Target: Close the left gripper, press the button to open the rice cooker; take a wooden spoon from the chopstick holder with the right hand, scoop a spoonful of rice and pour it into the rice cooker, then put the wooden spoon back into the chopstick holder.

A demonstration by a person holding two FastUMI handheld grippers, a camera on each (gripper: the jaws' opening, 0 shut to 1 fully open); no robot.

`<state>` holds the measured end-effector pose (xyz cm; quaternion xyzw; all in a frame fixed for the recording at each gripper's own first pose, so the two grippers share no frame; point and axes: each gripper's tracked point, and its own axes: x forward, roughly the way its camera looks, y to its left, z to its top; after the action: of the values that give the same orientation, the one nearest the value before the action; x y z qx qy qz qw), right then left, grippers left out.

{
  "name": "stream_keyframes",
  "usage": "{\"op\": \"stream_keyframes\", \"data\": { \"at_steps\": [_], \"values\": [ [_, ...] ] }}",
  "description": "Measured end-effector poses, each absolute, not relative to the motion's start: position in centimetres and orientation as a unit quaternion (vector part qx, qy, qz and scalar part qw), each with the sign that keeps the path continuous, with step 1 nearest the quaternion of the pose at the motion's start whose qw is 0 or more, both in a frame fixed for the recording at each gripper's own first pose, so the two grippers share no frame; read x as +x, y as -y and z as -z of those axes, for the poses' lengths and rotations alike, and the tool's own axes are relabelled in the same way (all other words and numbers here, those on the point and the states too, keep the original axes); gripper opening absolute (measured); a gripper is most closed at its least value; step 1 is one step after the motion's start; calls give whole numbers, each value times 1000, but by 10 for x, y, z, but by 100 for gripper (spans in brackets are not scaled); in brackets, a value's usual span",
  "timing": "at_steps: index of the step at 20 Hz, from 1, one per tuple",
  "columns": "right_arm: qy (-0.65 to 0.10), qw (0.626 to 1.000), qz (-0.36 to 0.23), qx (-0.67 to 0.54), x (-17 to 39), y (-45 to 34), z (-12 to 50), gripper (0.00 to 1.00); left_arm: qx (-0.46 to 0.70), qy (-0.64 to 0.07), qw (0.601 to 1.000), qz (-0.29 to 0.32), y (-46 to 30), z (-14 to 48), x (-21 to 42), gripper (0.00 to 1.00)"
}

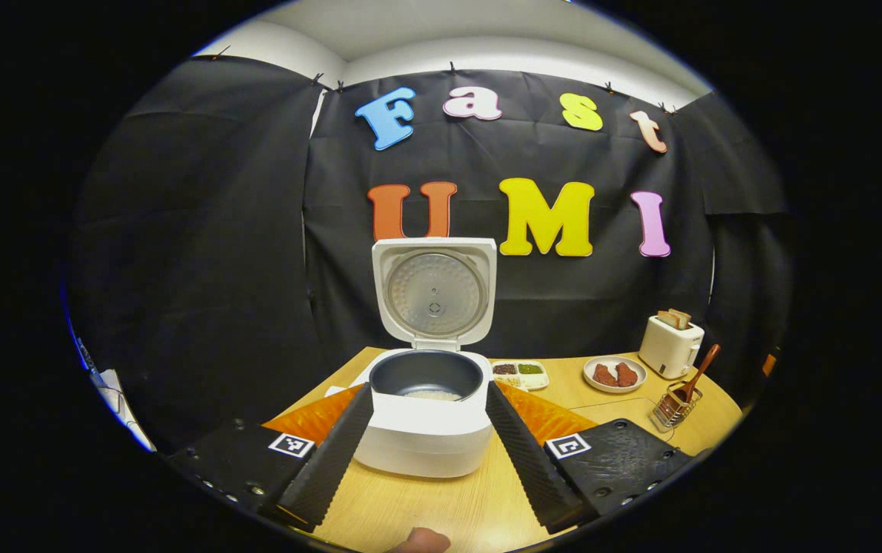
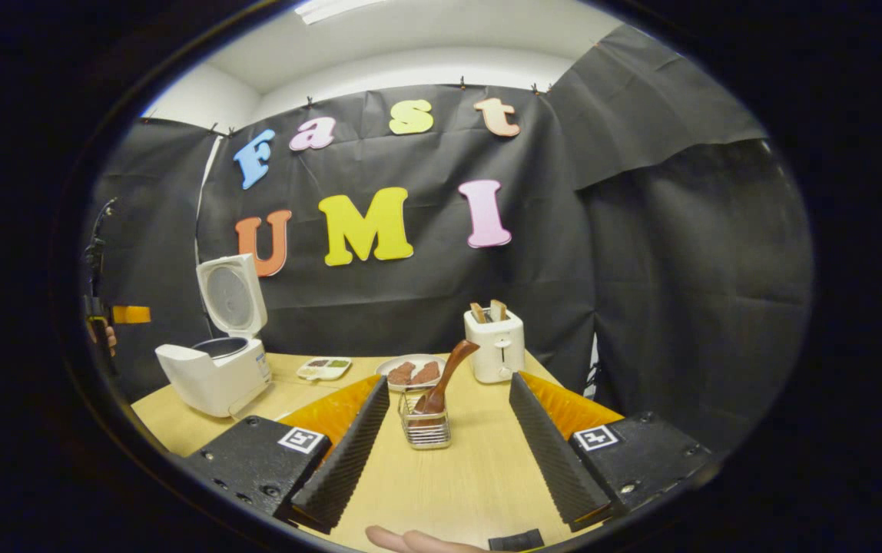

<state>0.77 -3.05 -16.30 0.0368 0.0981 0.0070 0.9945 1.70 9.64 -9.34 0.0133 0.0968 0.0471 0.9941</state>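
On the desk the cooker stood open with rice inside, spoon back in its holder, so both tongs gaped empty.

Wooden table bears rice cooker, chopstick holder, toaster, plate.

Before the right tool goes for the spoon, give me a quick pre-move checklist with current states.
1. Rice cooker lid up: ok.
2. Wooden spoon standing in chopstick holder: ok.
3. Right tool open, holder ahead between its fingers: ok.
4. Left tool closed as the task asks: not ok, open.
5. Rice already in the cooker's pot: cannot tell.
6. Rice supply to scoop from: cannot tell.
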Motion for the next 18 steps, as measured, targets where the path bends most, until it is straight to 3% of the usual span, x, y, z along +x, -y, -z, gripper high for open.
{"op": "stream_keyframes", "data": {
  "at_steps": [9, 10, 11, 12, 14, 15, 16, 17, 18],
  "values": [
    [-137, 987, 9, 82, 95, 46, 220, 95, 35, -62, 997, -7, -61, 105, -32, 93],
    [-143, 986, 5, 87, 105, 42, 230, 100, 30, -61, 998, -6, -60, 108, -38, 93],
    [-150, 985, 1, 91, 117, 40, 238, 94, 27, -55, 998, -10, -62, 110, -44, 93],
    [-156, 983, -3, 94, 128, 39, 245, 100, 25, -49, 998, -14, -64, 112, -49, 93],
    [-156, 982, -23, 103, 149, 32, 250, 100, 24, -42, 999, -22, -69, 115, -61, 93],
    [-155, 980, -41, 116, 158, 24, 249, 94, 29, -43, 998, -24, -71, 120, -68, 93],
    [-155, 979, -47, 124, 169, 22, 251, 100, 36, -44, 998, -28, -75, 125, -74, 93],
    [-158, 978, -45, 128, 180, 23, 253, 92, 41, -44, 998, -33, -78, 129, -82, 93],
    [-155, 977, -47, 135, 189, 22, 254, 100, 44, -40, 998, -37, -80, 130, -88, 93]
  ]
}}
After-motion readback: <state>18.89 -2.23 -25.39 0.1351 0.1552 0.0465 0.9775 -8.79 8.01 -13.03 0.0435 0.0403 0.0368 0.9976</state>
